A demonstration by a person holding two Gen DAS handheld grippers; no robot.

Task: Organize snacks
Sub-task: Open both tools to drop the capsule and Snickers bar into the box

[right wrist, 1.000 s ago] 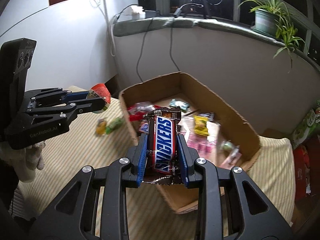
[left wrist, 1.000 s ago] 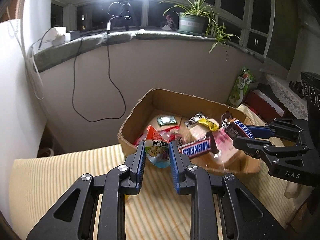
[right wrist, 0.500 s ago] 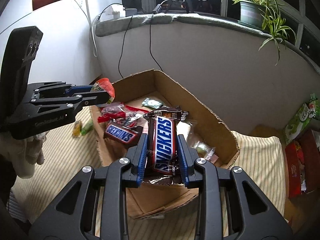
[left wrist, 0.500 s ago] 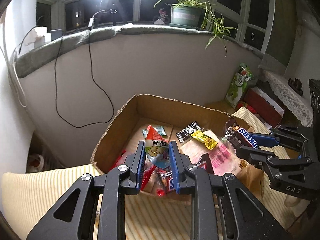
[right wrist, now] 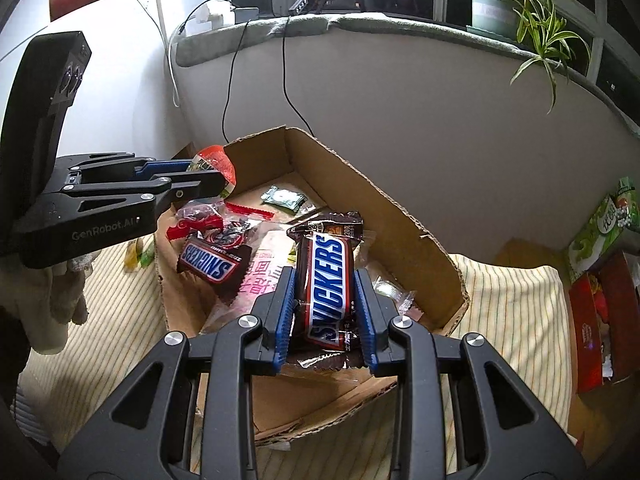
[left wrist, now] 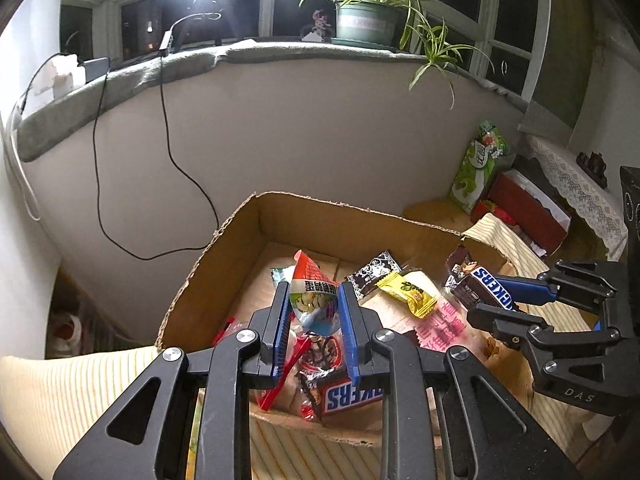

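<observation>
Both hand-held grippers now hover over the cardboard box — snacks (loose) beneath.

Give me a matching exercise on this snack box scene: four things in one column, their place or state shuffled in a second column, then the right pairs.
1. held Snickers bar
2. cone-shaped snack packet
3. loose Snickers bar
4. yellow candy wrapper

A. lying in the cardboard box, near its left wall
B. gripped in the left claw
C. lying in the box, far half
D. gripped in the right claw

Pairs: 1-D, 2-B, 3-A, 4-C
</observation>
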